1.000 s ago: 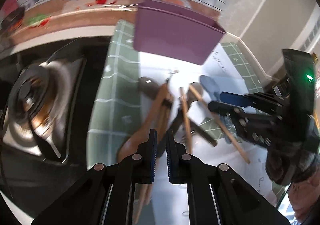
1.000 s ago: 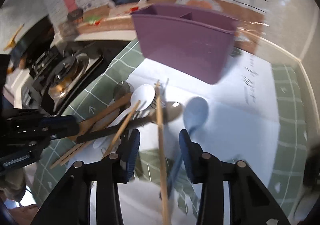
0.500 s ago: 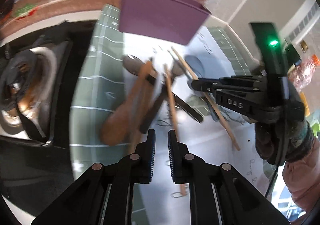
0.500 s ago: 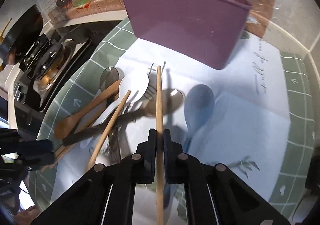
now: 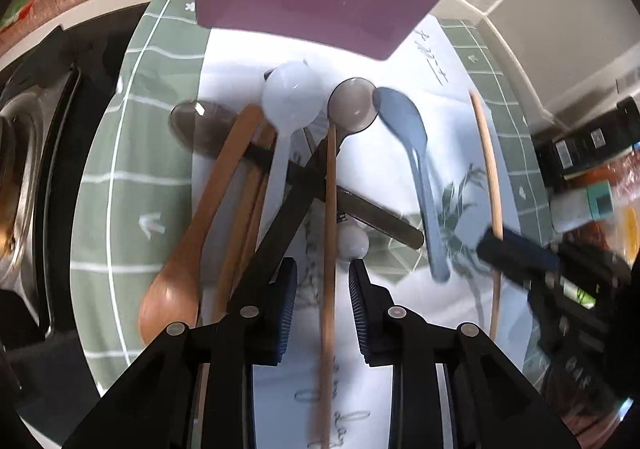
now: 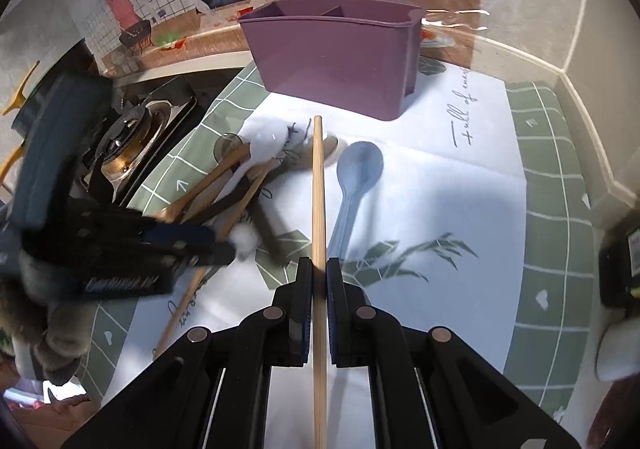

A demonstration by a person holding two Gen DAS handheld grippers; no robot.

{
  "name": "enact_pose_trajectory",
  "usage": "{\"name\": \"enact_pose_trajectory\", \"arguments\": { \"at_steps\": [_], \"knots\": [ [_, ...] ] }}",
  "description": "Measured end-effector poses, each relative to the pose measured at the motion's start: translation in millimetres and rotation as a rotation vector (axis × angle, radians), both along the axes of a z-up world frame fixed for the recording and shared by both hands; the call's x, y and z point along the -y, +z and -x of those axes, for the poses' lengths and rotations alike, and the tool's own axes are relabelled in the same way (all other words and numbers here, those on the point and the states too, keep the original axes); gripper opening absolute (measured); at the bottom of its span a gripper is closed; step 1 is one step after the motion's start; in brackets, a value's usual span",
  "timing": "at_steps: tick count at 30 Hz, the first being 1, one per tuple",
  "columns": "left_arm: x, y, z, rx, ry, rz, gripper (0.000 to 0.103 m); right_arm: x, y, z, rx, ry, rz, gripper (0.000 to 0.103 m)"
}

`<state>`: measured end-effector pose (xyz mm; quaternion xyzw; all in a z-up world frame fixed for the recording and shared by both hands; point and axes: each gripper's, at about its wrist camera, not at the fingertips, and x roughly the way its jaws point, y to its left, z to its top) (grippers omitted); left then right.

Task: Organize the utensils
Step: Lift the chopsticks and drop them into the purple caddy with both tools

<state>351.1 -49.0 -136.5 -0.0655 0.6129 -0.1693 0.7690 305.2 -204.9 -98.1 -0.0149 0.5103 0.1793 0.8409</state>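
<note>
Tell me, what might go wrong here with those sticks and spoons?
The right gripper pinches one chopstick low on its length, so it may swivel before reaching the purple holder. The left gripper, jaws just opening around a second chopstick, could nudge the black handle beside it.

Bright daylight glares off my white mat (image 6: 440, 189), casting hard shadows. My fisheye views bend and darken at the rims; my left tool (image 6: 224, 249) smears with motion blur.

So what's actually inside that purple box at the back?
The purple box has a divider splitting its top into compartments, seen in the right wrist view. No utensil sticks out above the rim; its walls hide the bottom, so anything short inside can't be seen.
</note>
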Motion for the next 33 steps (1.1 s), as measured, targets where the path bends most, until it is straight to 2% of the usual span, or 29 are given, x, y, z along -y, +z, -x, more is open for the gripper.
{"name": "enact_pose_trajectory", "arguments": {
  "at_steps": [7, 9, 12, 18, 24, 30, 33],
  "knots": [
    [10.9, -1.9, -17.2, -0.022, -0.008, 0.055, 0.027, 5.0, -7.2, 4.6, -0.015, -0.023, -0.015, 0.006],
    [12.4, -1.9, -13.1, -0.008, -0.021, 0.057, 0.012, 6.5, -8.9, 5.1, -0.019, -0.027, -0.019, 0.006],
    [13.5, -0.3, -3.4, 0.027, -0.027, 0.057, 0.005, 8.4, -8.6, 6.0, -0.02, -0.035, -0.028, 0.006],
    [-1.6, 24.0, 32.4, 0.177, -0.016, 0.051, 0.005, 10.0, -0.1, 10.1, 0.004, -0.06, -0.048, 0.006],
    [-22.8, 54.0, 55.2, 0.27, 0.023, 0.109, 0.005, -3.1, 13.6, 15.7, 0.037, -0.055, -0.034, 0.006],
    [-40.3, 107.2, 70.3, 0.447, 0.03, 0.106, 0.005, -11.0, 48.1, 22.3, 0.119, -0.074, -0.029, 0.006],
    [-45.8, 139.2, 67.8, 0.521, 0.016, 0.126, 0.005, -14.5, 79.5, 22.1, 0.177, -0.084, -0.029, 0.006]
  ]
}}
